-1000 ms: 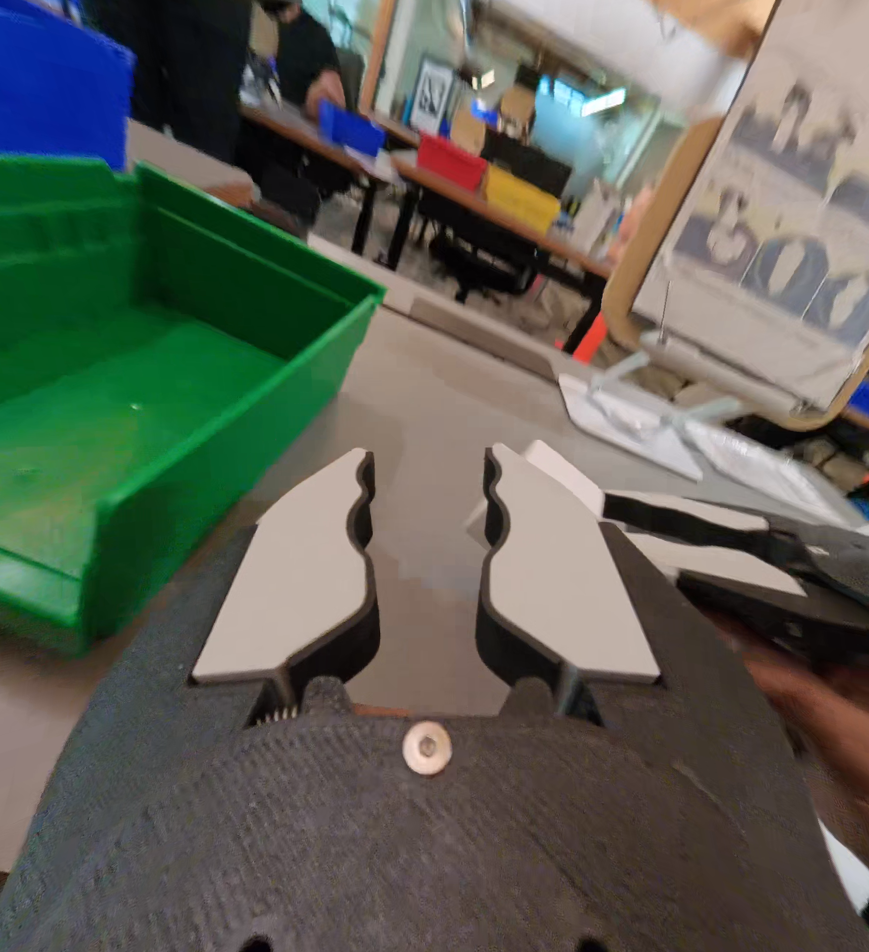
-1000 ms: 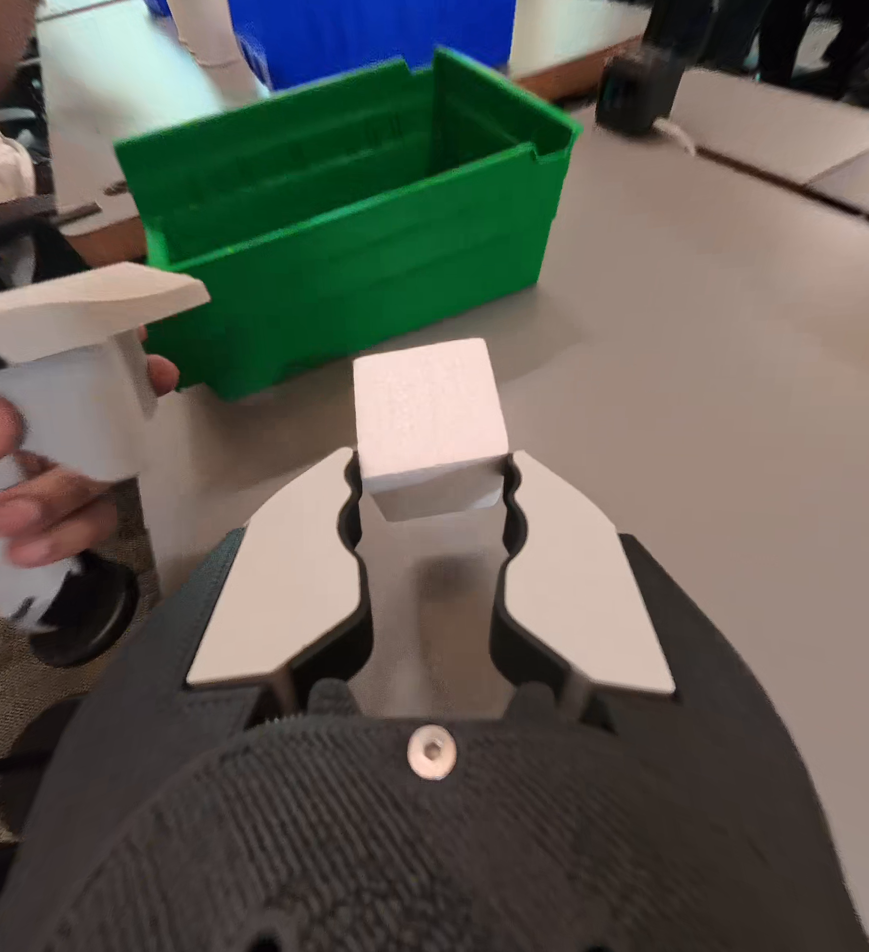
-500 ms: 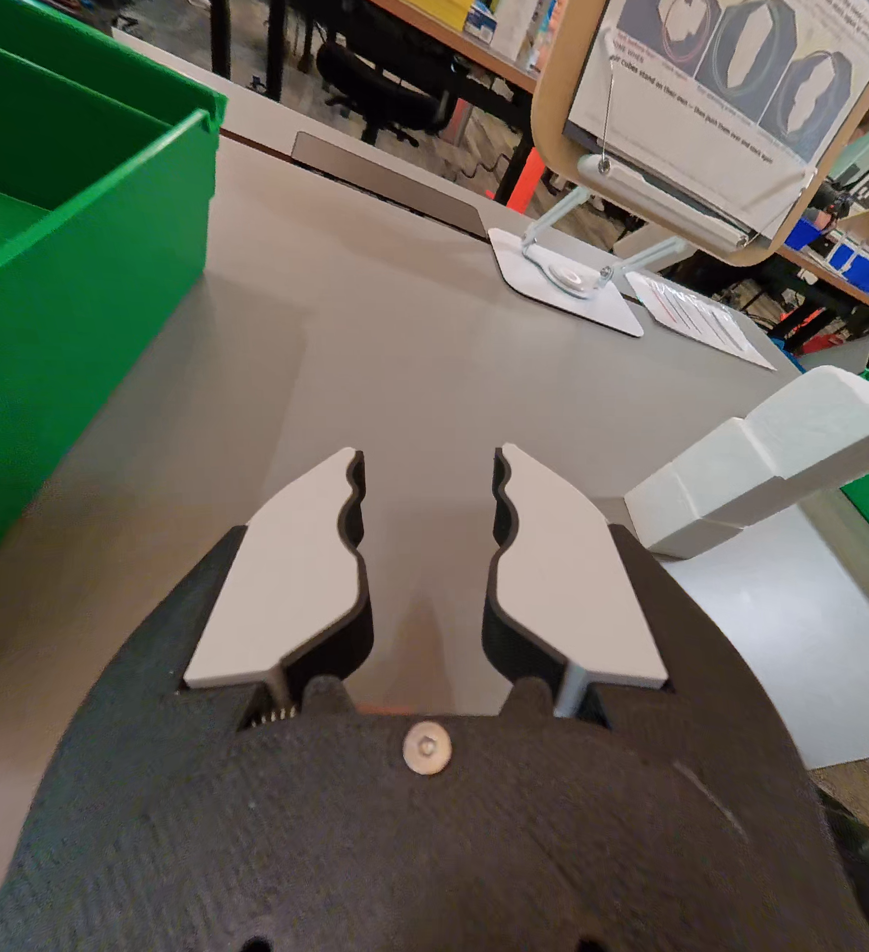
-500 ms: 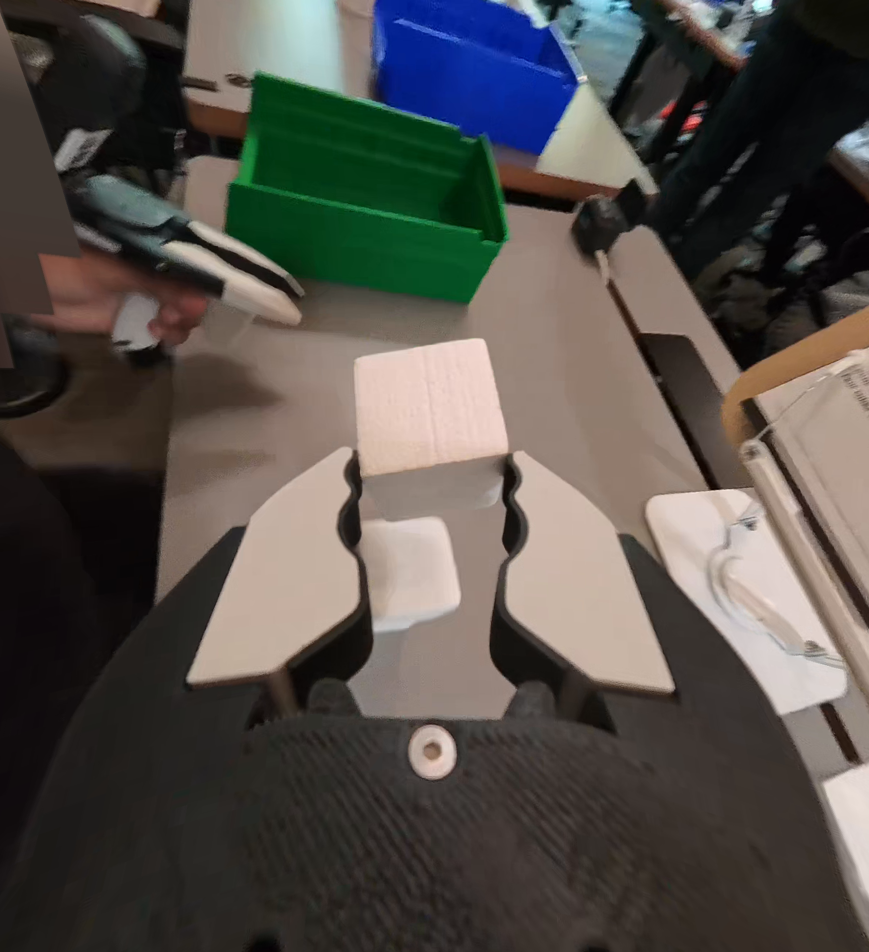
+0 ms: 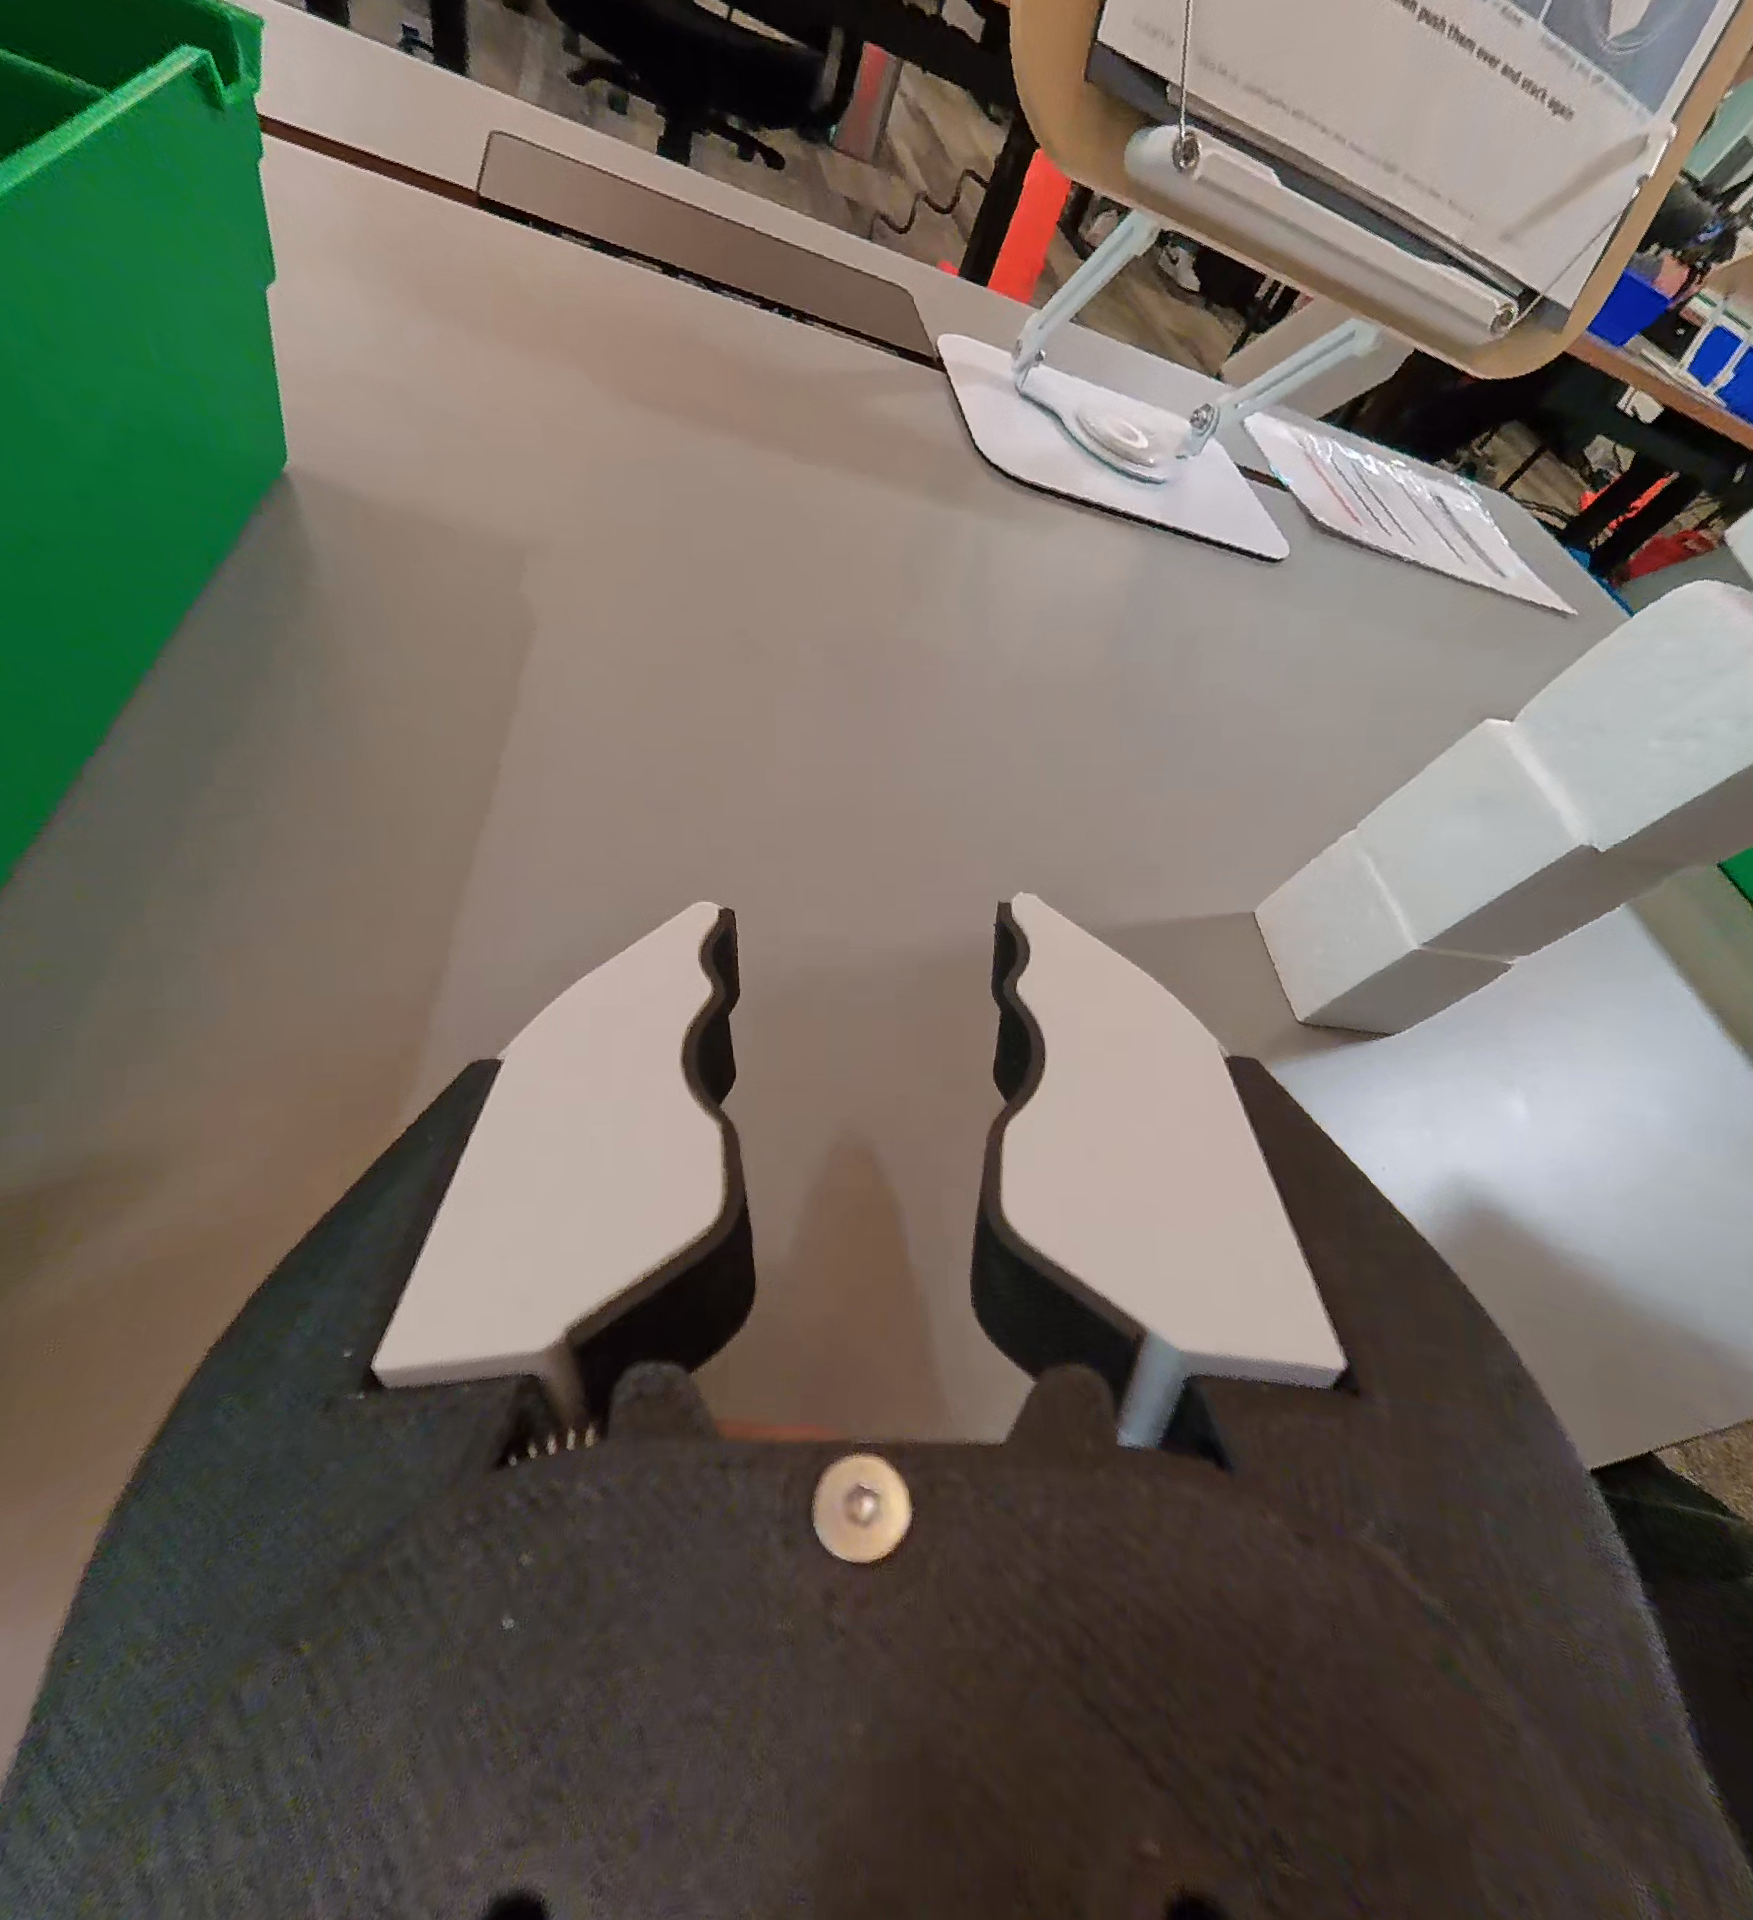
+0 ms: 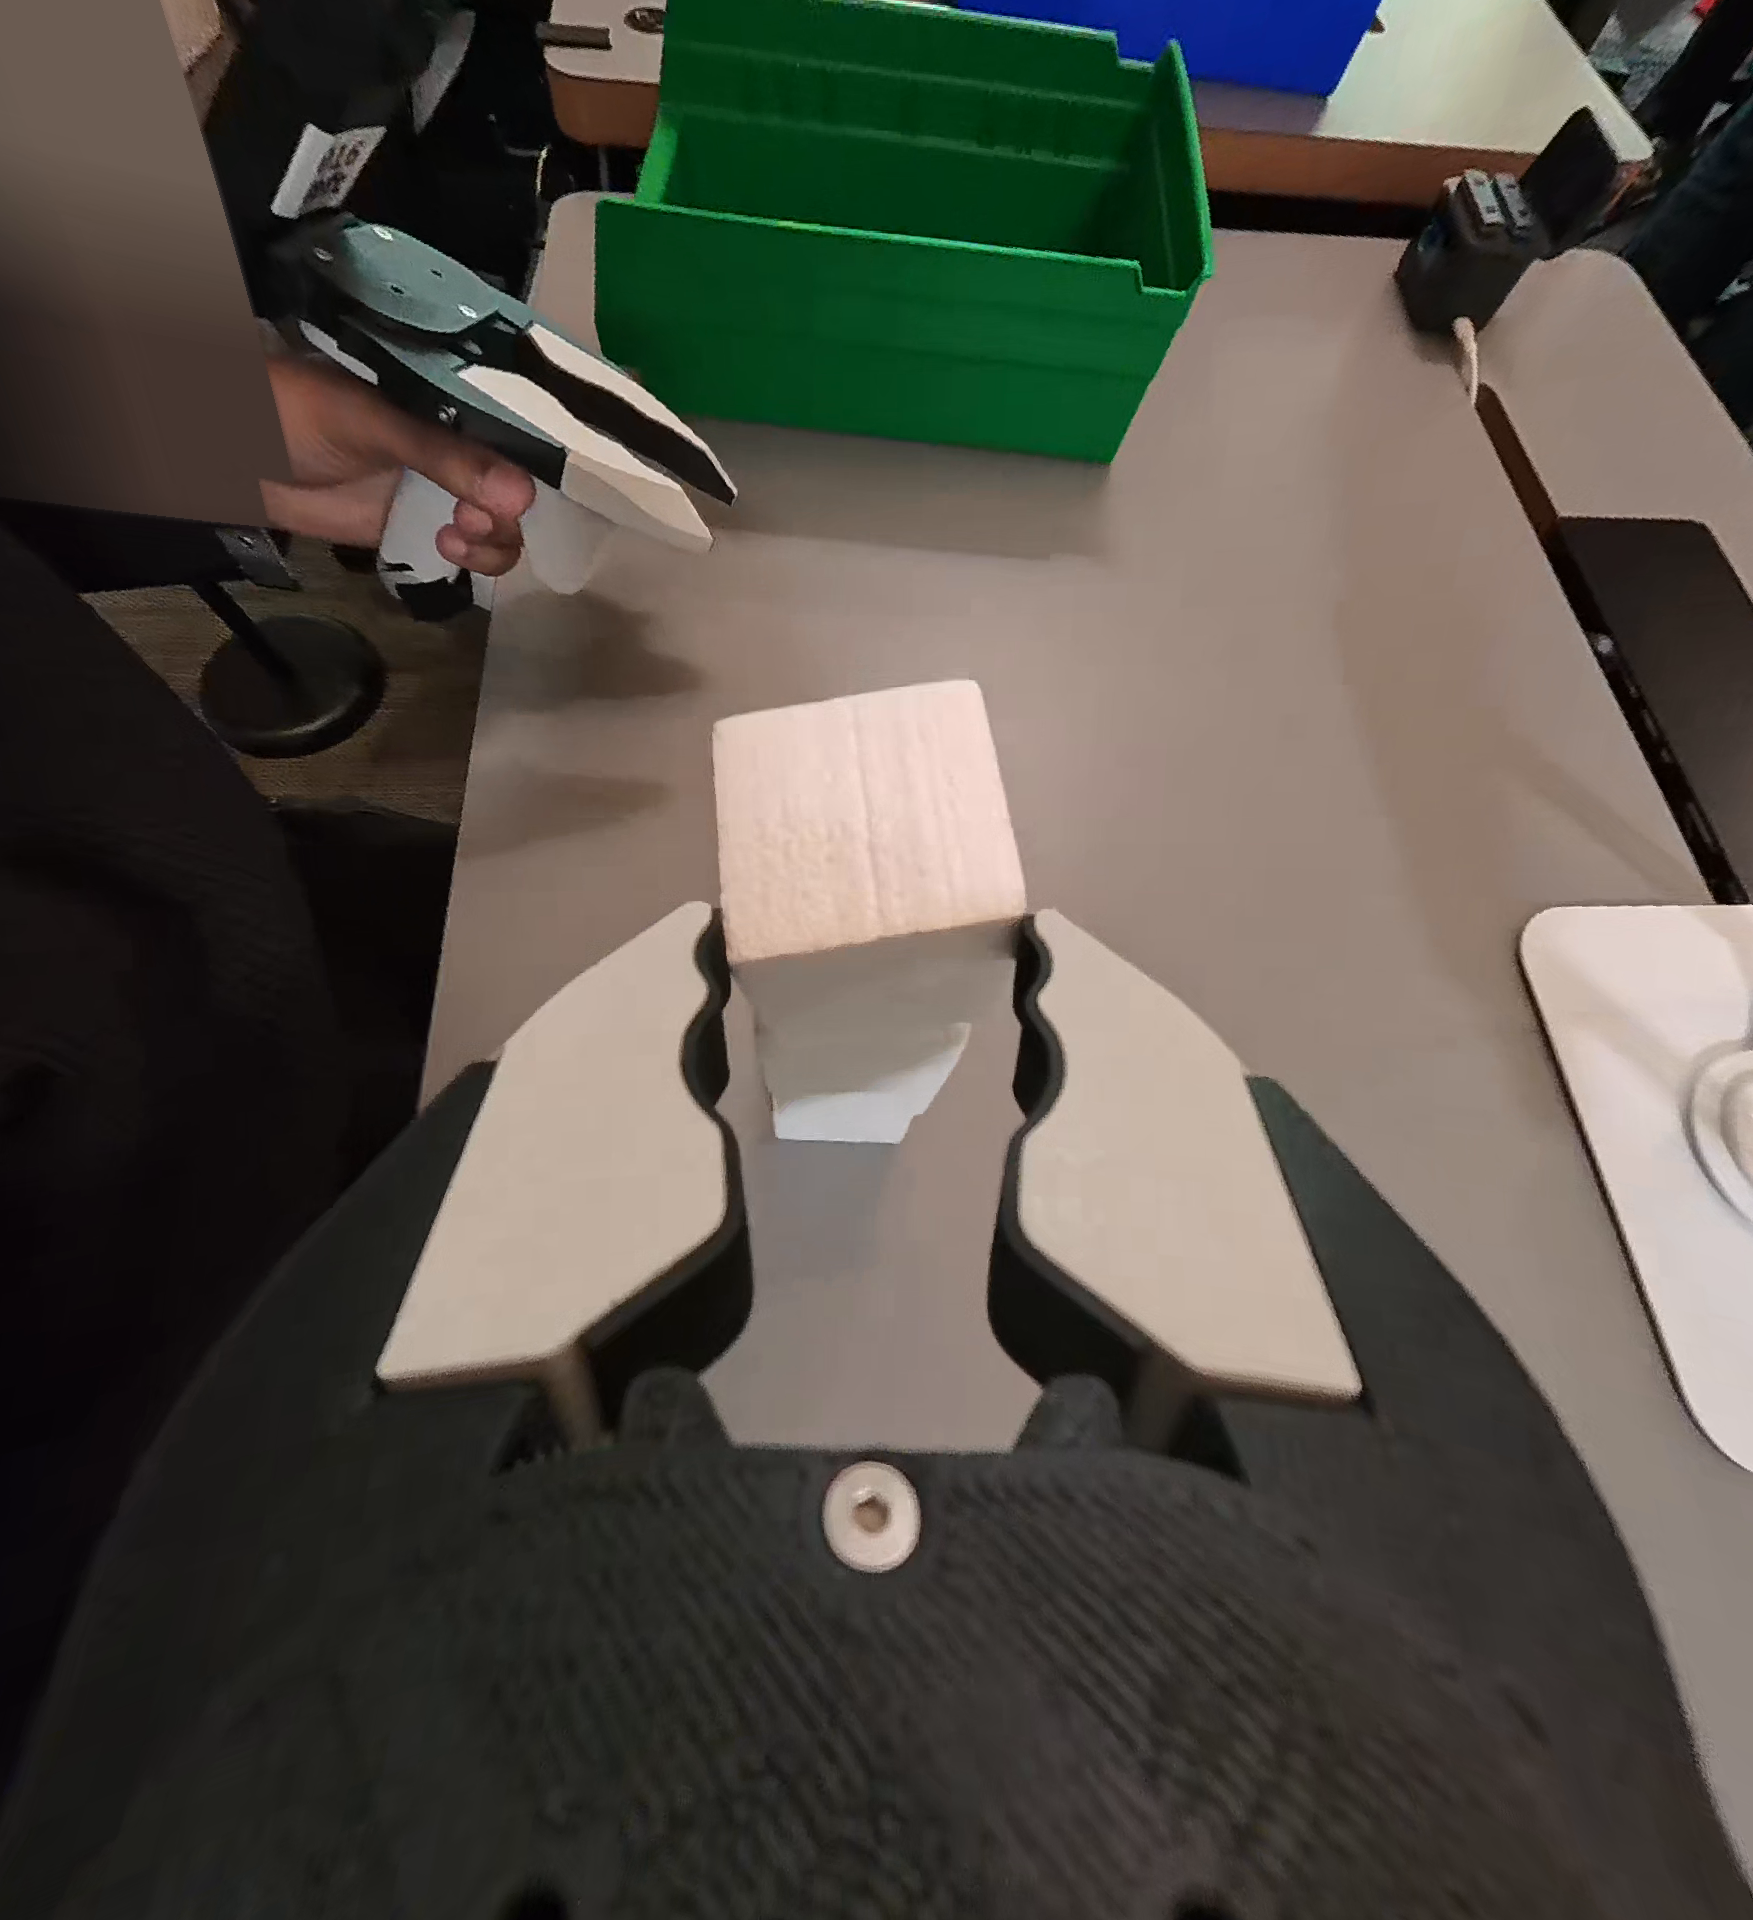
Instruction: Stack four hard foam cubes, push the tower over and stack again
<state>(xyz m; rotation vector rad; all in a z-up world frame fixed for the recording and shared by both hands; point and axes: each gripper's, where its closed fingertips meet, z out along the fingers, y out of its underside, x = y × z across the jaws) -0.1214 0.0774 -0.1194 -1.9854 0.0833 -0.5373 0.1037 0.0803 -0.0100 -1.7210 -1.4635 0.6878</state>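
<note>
A smooth grey table [image 6: 1215,665] is filling both views, sitting in a busy workroom with more desks and office chairs beyond it. A glossy green plastic bin [image 6: 893,312] with ribbed inner walls is standing at the far end of the table, and a blue bin [image 6: 1256,31] is lying just behind the green bin. The right gripper [image 6: 867,935] is clenching a white foam cube [image 6: 861,810] with a grainy, lined top; the cube is hanging above the table, well in front of the green bin, and a 2nd white piece is showing under it between the 2 fingers. The left gripper [image 5: 861,920] is hovering with its fingers spread and nothing between them, near the green bin's front wall [image 5: 93,499]. To the right of the green bin, a white flat-based stand [image 5: 1111,436] is carrying a tilted board with a printed sheet.
</note>
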